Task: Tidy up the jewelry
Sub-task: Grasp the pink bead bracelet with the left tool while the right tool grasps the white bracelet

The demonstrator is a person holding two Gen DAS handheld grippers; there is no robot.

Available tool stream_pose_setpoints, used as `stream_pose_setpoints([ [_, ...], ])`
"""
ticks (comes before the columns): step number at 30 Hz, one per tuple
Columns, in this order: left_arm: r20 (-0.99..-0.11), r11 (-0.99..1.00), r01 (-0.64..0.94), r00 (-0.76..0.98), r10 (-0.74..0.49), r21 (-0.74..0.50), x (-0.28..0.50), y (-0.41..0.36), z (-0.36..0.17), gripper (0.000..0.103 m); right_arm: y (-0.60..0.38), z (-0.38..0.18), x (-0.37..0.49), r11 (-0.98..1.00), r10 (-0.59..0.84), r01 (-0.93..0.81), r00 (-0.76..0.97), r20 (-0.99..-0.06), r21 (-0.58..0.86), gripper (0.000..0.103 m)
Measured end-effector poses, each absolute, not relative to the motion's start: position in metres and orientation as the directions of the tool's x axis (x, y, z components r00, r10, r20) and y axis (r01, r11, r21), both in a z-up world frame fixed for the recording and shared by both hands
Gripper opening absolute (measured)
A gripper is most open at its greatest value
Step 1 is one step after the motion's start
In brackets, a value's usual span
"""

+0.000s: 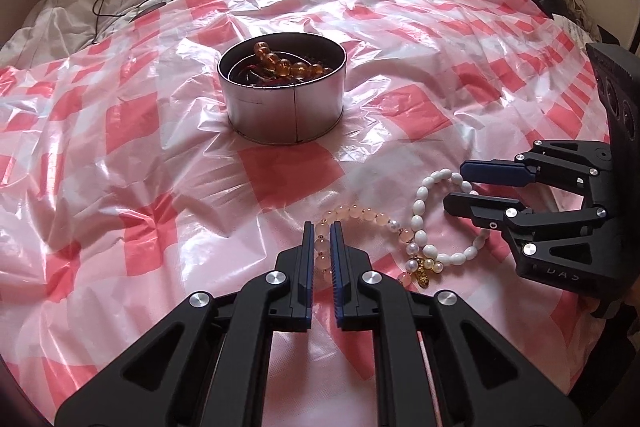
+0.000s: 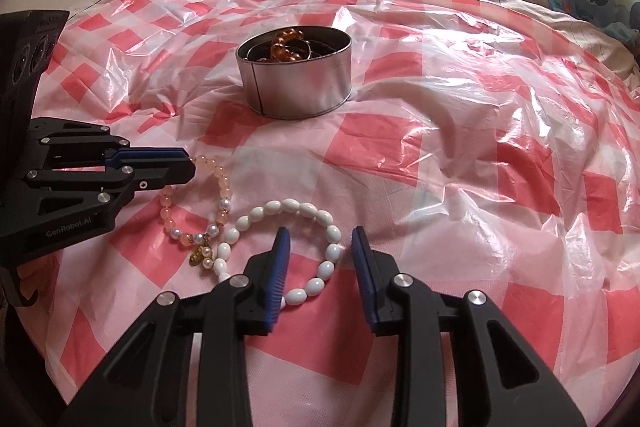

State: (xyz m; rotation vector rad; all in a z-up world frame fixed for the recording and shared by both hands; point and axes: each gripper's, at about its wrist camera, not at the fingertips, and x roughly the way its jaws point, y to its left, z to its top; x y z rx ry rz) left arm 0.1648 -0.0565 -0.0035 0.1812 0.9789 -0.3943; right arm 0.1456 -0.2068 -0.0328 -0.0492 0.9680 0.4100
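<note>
Two handheld grippers work over bracelets on a pink-checked plastic sheet (image 1: 140, 131) spread across a bed.

Nearest the left wrist camera, the left gripper (image 1: 321, 231) has its pads clamped on the pale pink bead bracelet (image 1: 362, 213), which lies on the sheet touching the white bead bracelet (image 1: 420, 223) to its right. From the right wrist view, the right gripper (image 2: 320, 235) stands with its jaws apart, straddling the near right arc of the white bracelet, no pad pressing on it. That view alone shows the pink bracelet's full loop and its gold charm (image 2: 196, 255) clear of the fingers. Farther off, mid-sheet, a round metal tin (image 1: 282, 107) holds amber beads (image 1: 286, 65); the left view looks deeper into it.
</note>
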Motion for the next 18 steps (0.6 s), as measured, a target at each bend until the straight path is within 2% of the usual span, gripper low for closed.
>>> stream_pose_setpoints([
  [7,-0.845,0.913,0.408,0.485,-0.225,-0.009,0.1641,-0.06,-0.0091,0.009,-0.2072,-0.0343,0.1455,0.922,0.32,-0.357,0.493,-0.809,0.147,0.032],
  [14,-0.846,0.912,0.411,0.484,-0.223,-0.005,0.1641,-0.0617,-0.011,0.02,-0.2072,-0.0338,0.1459,0.923,0.319,-0.357,0.494,-0.809,0.146,0.032],
  [16,-0.849,0.91,0.415,0.479,-0.224,-0.006,0.1639,-0.0623,-0.0115,0.02,-0.2077,-0.0342,0.1459,0.924,0.318,-0.354,0.495,-0.808,0.147,0.027],
  [18,-0.85,0.906,0.423,0.476,-0.225,-0.003,0.1629,-0.0637,-0.0125,0.02,-0.2078,-0.0343,0.1456,0.922,0.321,-0.357,0.495,-0.808,0.148,0.016],
])
